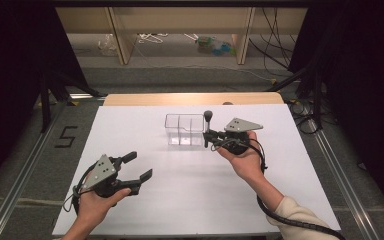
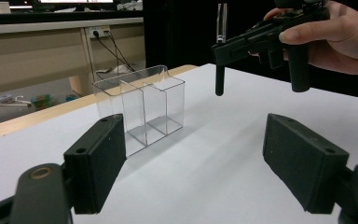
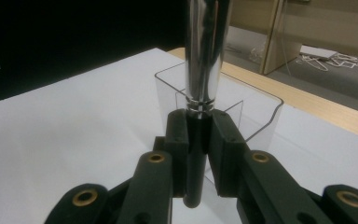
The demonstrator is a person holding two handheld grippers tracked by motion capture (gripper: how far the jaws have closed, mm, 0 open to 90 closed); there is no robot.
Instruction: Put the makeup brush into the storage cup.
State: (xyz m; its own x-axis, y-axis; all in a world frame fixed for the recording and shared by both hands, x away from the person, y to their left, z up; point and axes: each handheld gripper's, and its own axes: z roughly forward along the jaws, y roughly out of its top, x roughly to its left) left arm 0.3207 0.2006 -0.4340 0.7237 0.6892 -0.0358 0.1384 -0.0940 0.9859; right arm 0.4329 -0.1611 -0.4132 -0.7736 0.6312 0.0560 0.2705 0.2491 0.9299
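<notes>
Claw [image 3: 198, 135] in the right hand is clamping shut on the black handle of a slim upright tool with a shiny metal shaft [image 3: 204, 51], gripping low so the tool is hanging vertical just beside the clear plastic divided organiser box [image 1: 184, 129], apparently ready for lowering into a compartment. Left claw [image 1: 138, 165] is resting wide open and empty near the white surface [image 1: 190, 190], well apart from the box, likely keeping clear of the work
</notes>
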